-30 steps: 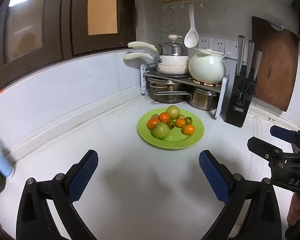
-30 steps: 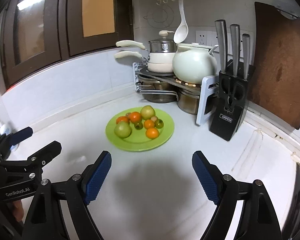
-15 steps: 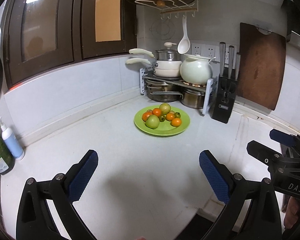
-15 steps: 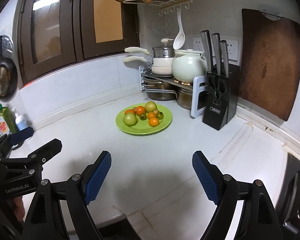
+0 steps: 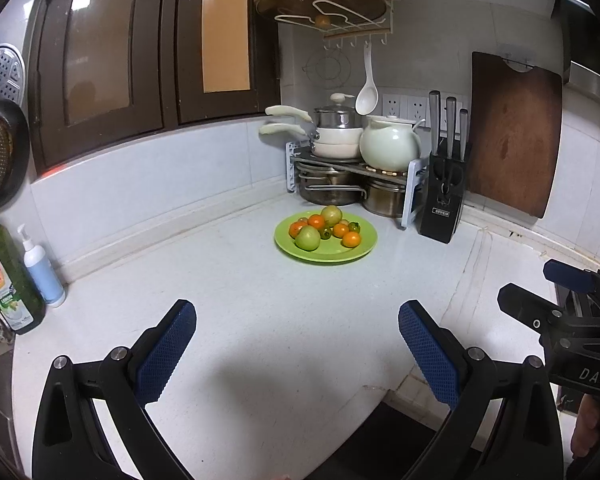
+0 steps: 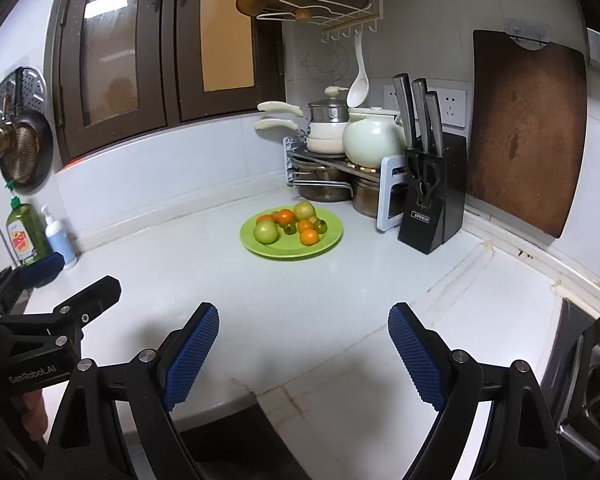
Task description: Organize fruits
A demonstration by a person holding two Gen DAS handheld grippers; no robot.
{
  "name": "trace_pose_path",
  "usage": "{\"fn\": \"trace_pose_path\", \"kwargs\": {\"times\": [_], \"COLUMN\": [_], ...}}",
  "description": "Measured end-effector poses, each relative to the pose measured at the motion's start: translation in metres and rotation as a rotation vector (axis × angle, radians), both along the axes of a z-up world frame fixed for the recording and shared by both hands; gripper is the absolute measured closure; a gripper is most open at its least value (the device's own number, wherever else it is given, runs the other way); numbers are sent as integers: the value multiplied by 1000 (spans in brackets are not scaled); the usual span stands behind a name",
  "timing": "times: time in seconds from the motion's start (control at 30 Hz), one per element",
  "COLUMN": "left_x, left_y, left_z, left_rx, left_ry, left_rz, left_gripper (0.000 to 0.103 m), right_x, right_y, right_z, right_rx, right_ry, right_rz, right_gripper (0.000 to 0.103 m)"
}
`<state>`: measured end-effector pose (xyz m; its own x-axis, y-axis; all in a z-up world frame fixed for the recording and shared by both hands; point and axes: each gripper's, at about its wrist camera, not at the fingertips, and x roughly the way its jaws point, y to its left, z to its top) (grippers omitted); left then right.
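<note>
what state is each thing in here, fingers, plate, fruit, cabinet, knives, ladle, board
left gripper: fingers open, nothing between them
right gripper: fingers open, nothing between them
green plate: flat on the counter, holding fruit
fruit: all on the plate, untouched
cabinet doors: closed
knives: upright in the black block
ladle: hanging from a hook
cutting board: standing against the wall
dish soap bottle: upright
</note>
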<state>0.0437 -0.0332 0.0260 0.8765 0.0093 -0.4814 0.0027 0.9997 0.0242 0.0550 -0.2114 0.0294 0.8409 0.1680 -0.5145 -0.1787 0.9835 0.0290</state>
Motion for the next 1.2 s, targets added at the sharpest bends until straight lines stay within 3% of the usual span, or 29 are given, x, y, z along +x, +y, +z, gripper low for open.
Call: {"fn": "trace_pose_path", "kwargs": {"times": [1.2], "left_x": [-15], "left_y": [-3], "left_z": [4], "left_rx": [18], "left_ry": [-21], "left_rz": [3], "left_gripper": [0], "right_x": [-13], "right_y": [1], "right_z": [1], "right_rx": [17], "right_ry": [-3], "right_rz": [-9], "right_gripper": [16]}}
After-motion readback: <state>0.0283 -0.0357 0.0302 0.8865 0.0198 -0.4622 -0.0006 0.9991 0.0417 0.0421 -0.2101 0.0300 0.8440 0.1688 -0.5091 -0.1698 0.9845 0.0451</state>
